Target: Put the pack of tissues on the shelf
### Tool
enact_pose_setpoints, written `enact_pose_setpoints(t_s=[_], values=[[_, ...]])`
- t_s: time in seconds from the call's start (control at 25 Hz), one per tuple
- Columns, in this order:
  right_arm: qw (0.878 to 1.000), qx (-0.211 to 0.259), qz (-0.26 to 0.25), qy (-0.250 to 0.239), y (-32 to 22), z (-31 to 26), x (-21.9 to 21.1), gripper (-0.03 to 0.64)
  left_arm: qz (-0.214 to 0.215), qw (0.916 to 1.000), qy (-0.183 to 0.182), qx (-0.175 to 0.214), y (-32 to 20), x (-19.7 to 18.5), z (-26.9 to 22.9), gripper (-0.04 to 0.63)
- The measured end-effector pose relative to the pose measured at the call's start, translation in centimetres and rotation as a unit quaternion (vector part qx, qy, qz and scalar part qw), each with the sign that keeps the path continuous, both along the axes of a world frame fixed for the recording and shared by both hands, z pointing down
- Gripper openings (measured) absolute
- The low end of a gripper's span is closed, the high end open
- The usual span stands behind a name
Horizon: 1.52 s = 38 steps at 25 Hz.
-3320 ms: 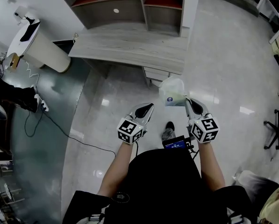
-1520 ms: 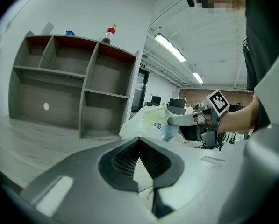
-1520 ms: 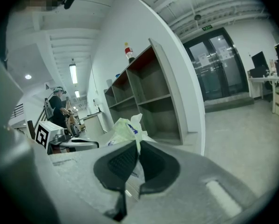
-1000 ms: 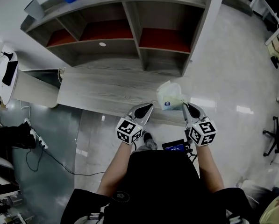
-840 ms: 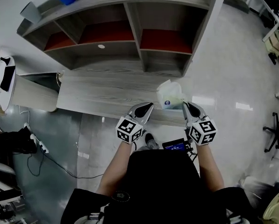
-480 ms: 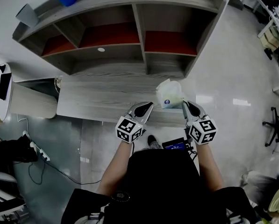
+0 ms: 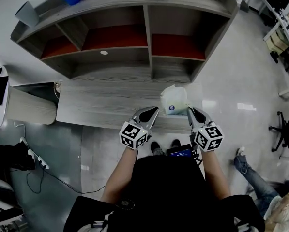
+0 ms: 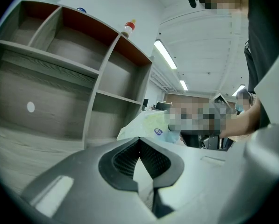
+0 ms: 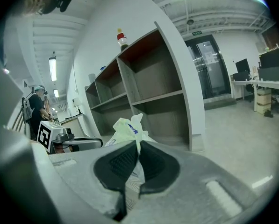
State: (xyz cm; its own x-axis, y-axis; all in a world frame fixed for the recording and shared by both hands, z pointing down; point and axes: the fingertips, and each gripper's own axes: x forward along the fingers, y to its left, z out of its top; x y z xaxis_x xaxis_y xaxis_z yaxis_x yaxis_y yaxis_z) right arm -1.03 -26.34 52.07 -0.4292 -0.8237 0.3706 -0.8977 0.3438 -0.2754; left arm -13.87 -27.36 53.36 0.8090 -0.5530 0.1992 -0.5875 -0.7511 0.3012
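Currently the right hand-held gripper (image 7: pixel 190 110) is pinching the pack of tissues (image 7: pixel 174 99) by its wrapper, near the frame's middle, by the worktop's (image 7: pixel 105 100) right end. The left hand-held gripper (image 7: pixel 153 111) is hanging pressed together, empty. Placing on the shelf (image 7: pixel 149 42), upper frame, is not yet done.

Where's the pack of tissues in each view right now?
Head view: pack of tissues just right of centre, at the right tongs' tips.
Left gripper view: the pack, mid-picture.
Right gripper view: lower centre, pinched in those tongs.
Shared landmark: the shelf's upright divider.
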Motion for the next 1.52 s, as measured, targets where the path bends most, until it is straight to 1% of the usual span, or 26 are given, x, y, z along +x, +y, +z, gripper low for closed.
enact_pose_setpoints(t_s=[0.4, 0.68, 1.0, 1.16, 1.28, 1.4, 1.52], values=[[1.0, 0.006, -0.02, -0.016, -1.0, -0.6, 1.3, 0.005, -0.017, 0.9998, -0.003, -0.009, -0.3, 2.2, -0.4, 0.002], [1.0, 0.005, -0.017, -0.019, -1.3, -0.8, 3.6, 0.005, -0.02, 0.9997, 0.004, -0.013, -0.6, 4.2, -0.8, 0.002], [0.999, 0.0, -0.026, -0.028, -1.7, -0.3, 5.2, 0.005, -0.025, 0.9995, -0.005, -0.019, -0.6, 5.7, -0.5, 0.002], [0.999, -0.004, -0.036, -0.034, -1.8, 0.1, 5.8, 0.005, -0.03, 0.9993, -0.008, -0.022, -0.6, 6.5, -0.4, 0.002], [0.998, -0.008, -0.047, -0.037, -2.2, 0.4, 6.2, 0.005, -0.035, 0.9992, -0.015, -0.013, -0.8, 7.3, -0.5, 0.002], [0.997, -0.01, -0.064, -0.037, -2.8, 0.9, 6.5, 0.005, -0.036, 0.9991, -0.02, -0.011, -1.1, 8.3, -0.3, 0.002], [0.996, -0.012, -0.085, -0.033, -3.8, 1.7, 6.5, 0.005, -0.047, 0.9985, -0.023, -0.014, -1.5, 8.7, 0.1, 0.002]])
